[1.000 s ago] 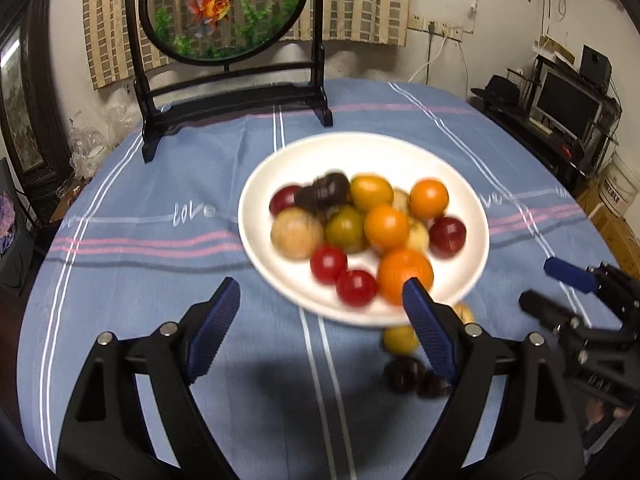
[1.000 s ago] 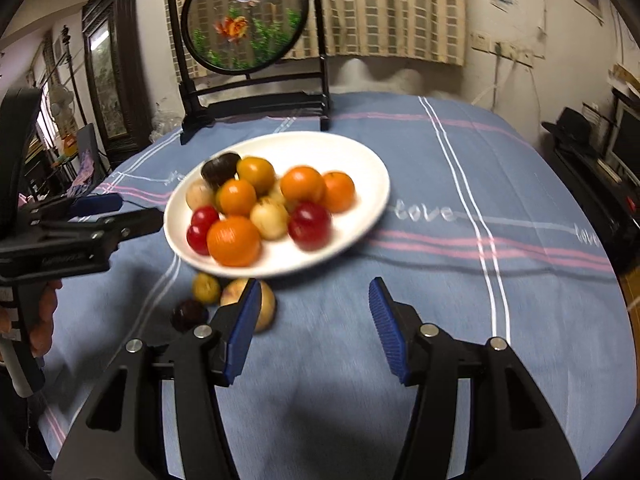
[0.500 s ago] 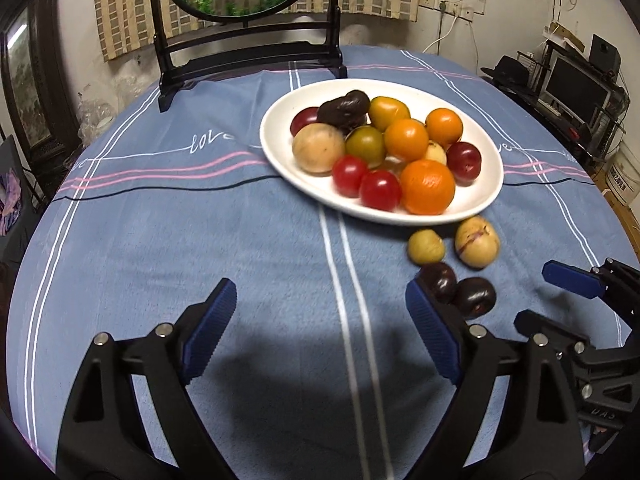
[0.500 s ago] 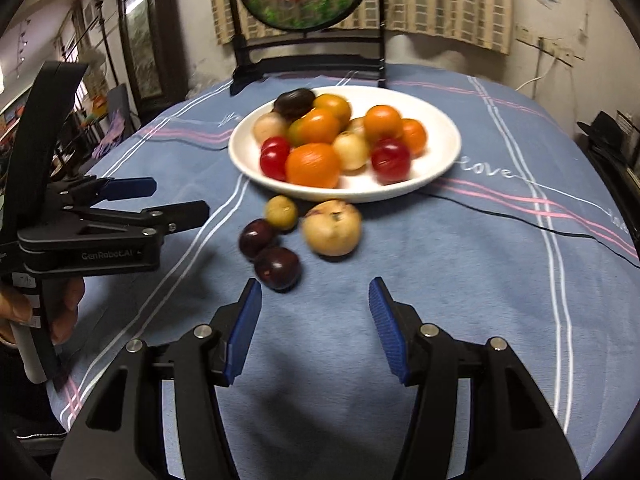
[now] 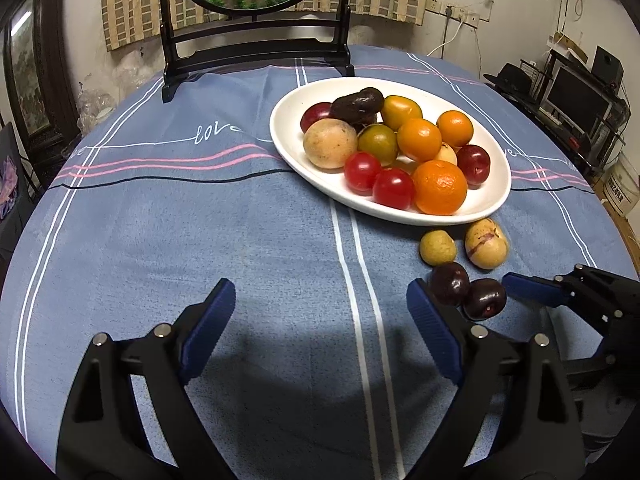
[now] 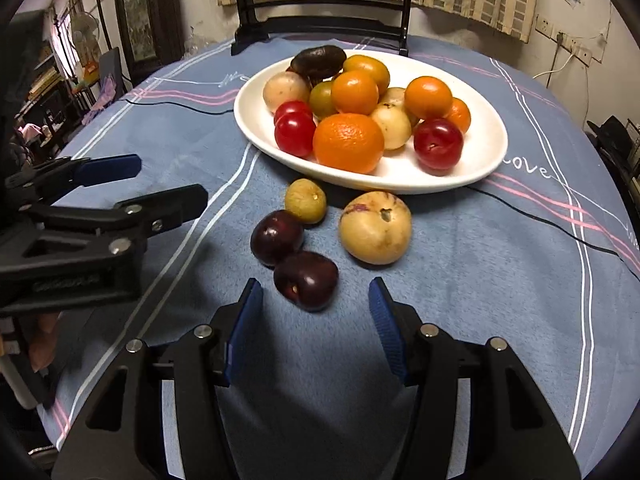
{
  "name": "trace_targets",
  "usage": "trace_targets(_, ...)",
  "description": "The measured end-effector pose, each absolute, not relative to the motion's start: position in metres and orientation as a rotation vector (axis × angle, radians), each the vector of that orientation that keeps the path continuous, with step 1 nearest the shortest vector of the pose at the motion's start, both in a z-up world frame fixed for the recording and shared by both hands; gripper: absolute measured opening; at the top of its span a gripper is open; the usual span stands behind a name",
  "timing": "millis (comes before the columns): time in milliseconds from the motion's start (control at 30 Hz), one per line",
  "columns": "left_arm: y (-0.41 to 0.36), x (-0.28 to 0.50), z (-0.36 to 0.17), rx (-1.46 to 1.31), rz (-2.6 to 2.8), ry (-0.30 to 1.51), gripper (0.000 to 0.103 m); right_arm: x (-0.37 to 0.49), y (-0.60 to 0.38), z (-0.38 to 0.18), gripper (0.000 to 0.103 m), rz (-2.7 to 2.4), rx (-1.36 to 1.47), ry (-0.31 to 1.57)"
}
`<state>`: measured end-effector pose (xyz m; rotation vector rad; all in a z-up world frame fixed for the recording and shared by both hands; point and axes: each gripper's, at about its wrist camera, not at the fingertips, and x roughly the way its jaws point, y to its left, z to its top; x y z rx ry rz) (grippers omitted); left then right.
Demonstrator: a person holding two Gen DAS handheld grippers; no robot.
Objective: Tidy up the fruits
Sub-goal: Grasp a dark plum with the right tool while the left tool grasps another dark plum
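Observation:
A white oval plate (image 5: 280, 140) holds oranges, red plums, tan fruits and a dark fruit. On the blue cloth in front of it lie a small yellow-green fruit (image 6: 305, 201), a tan purple-streaked fruit (image 6: 375, 227) and two dark plums (image 6: 277, 237) (image 6: 306, 280). My right gripper (image 6: 315, 292) is open, and the nearer plum lies just ahead of its tips, untouched. My left gripper (image 5: 320, 292) stands wide open over bare cloth, with the dark plums (image 5: 449, 283) just outside its right finger. It appears at the left edge of the right wrist view (image 6: 160, 184).
A dark wooden stand with a round goldfish panel (image 5: 256, 52) stands at the back of the table. A thin black cable (image 6: 540, 220) runs across the cloth by the plate. Shelves and a monitor (image 5: 576, 96) lie beyond the table's right edge.
Both grippers have come lower and back toward the near side of the table. The right one has swung left, so the loose fruits now lie straight ahead of it.

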<state>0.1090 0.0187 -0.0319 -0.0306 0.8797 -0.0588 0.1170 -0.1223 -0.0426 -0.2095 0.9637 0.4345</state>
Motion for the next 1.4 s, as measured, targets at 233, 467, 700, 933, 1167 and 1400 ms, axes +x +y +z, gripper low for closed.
trace_targets(233, 0.018, 0.110, -0.034, -0.028, -0.060, 0.890, 0.090, 0.119, -0.122, -0.041, 0.033, 0.453, -0.177, 0.957)
trace_targets(467, 0.011, 0.107, -0.033, -0.006, -0.067, 0.896, 0.090, 0.109, -0.153, -0.036, 0.032, 0.434, -0.113, 0.948)
trace_targets(700, -0.004, 0.106, -0.030, 0.001, -0.082, 0.908, 0.090, 0.101, -0.175, -0.031, 0.032, 0.417, -0.070, 0.931)
trace_targets(933, -0.030, 0.107, -0.036, 0.053, -0.113, 0.923, 0.090, 0.098, -0.180, -0.029, 0.032, 0.424, -0.047, 0.918)
trace_targets(1167, -0.045, 0.121, -0.044, 0.065, -0.123, 0.954, 0.089, 0.100, -0.192, -0.028, 0.032, 0.415, -0.005, 0.909)
trace_targets(1400, -0.051, 0.130, -0.052, 0.053, -0.161, 0.976, 0.037, 0.098, -0.198, -0.027, 0.032, 0.409, 0.006, 0.905)
